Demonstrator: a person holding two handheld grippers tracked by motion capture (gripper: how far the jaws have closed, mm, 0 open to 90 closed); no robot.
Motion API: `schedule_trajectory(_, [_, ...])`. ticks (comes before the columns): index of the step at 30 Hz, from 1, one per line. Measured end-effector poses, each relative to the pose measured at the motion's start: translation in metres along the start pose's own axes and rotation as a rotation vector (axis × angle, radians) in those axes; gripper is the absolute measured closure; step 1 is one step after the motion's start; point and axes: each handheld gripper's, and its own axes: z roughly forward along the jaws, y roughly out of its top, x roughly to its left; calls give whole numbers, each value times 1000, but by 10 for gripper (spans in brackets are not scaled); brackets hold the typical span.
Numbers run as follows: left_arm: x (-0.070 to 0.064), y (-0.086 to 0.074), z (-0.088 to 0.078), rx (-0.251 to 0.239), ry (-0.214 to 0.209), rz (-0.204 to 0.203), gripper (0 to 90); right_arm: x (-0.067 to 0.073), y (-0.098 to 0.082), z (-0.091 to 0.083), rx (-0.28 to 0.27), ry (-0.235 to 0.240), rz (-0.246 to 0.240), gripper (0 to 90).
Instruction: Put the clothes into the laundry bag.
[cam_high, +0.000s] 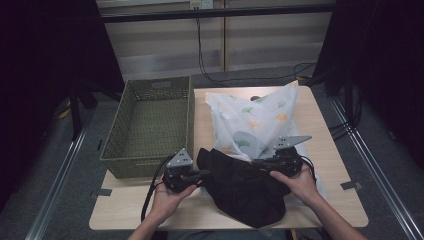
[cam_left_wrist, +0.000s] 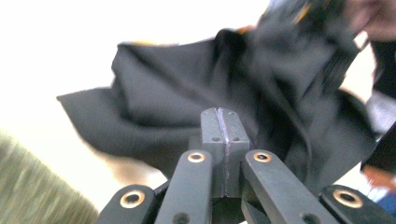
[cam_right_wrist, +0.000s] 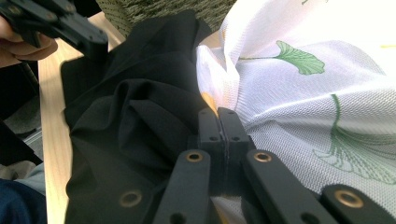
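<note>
Both tongs clamp the black cloth (cam_high: 245, 187) near the table's (cam_high: 330, 130) front edge: left gripper (cam_high: 202, 174) pinches its left edge, right gripper (cam_high: 257, 162) its right, spreading it for handling. The leaf-print fabric (cam_high: 255, 122) lies behind, the woven basket (cam_high: 150, 125) far left.

The cloth (cam_high: 245, 187) held by the two grippers is plain black all over, with no pattern. Just behind the black cloth lies a white fabric (cam_high: 252, 120) printed with green leaves (cam_right_wrist: 299, 58) and a few yellow-orange ones. To the left of the black cloth stands a woven basket (cam_high: 150, 125) in dull olive green. The left gripper (cam_high: 202, 173) and the right gripper (cam_high: 257, 162) are black, each with a grey plate on top. The table (cam_high: 325, 145) under the black cloth is pale wood colour.
</note>
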Motion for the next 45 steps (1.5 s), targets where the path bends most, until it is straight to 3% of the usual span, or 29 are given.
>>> schedule_trajectory(2, [-6, 12, 8, -24, -26, 9, 900, 0, 0, 0, 1, 0, 0, 900])
schedule_trajectory(3, [-17, 26, 19, -49, -67, 29, 900, 0, 0, 0, -1, 1, 2, 900])
schedule_trajectory(4, [-17, 26, 19, -49, -67, 29, 900, 0, 0, 0, -1, 2, 3, 900])
schedule_trajectory(6, [-29, 36, 36, -23, -77, 83, 900, 0, 1, 0, -1, 3, 3, 900])
schedule_trajectory(8, [-32, 35, 55, 2, -90, 99, 900, 0, 1, 0, -4, 4, 6, 900])
schedule_trajectory(10, [-28, 28, 75, 41, -97, 83, 900, 1, 1, -1, -4, 3, 6, 900])
schedule_trajectory(14, [-26, 17, 83, 56, -109, 92, 857, 0, 3, -3, -16, 6, 7, 900])
schedule_trajectory(15, [-25, 15, 84, 62, -105, 92, 784, -1, 5, -4, -25, 3, 11, 900])
schedule_trajectory(17, [-22, 11, 85, 94, -112, 77, 735, -1, 6, -3, -24, 3, 11, 900])
schedule_trajectory(18, [-20, 9, 86, 104, -114, 60, 637, 0, 5, 0, -11, 3, 10, 900])
schedule_trajectory(23, [-16, 2, 85, 109, -108, 47, 631, 3, 5, 7, -1, 15, 2, 900])
schedule_trajectory(26, [-20, 0, 91, 122, -99, 51, 599, 7, 9, 9, -4, 29, -4, 900])
schedule_trajectory(28, [-21, -3, 93, 126, -95, 63, 555, 7, 4, 14, 32, 24, -8, 900])
schedule_trajectory(30, [-20, -5, 92, 118, -114, 47, 537, 7, 3, 16, 38, 23, -6, 900])
schedule_trajectory(33, [-19, -4, 83, 128, -143, 40, 418, 6, 0, 16, 47, 20, -4, 900])
schedule_trajectory(34, [-20, -3, 79, 132, -142, 34, 384, 5, 0, 16, 47, 18, -6, 900])
schedule_trajectory(36, [-22, 0, 68, 146, -133, 62, 340, 5, 0, 16, 48, 16, -6, 900])
schedule_trajectory(40, [-23, -2, 50, 145, -104, 88, 308, 5, 0, 16, 47, 18, -6, 900])
schedule_trajectory(41, [-23, -2, 43, 167, -96, 94, 291, 5, 0, 16, 47, 17, -6, 900])
schedule_trajectory(42, [-22, -5, 37, 145, -100, 92, 282, 5, 0, 16, 48, 14, -7, 900])
schedule_trajectory(43, [-22, -6, 32, 146, -79, 95, 281, 6, 0, 16, 49, 13, -4, 900])
schedule_trajectory(45, [-18, -10, 24, 136, -78, 81, 270, 5, 0, 16, 47, 14, -5, 900])
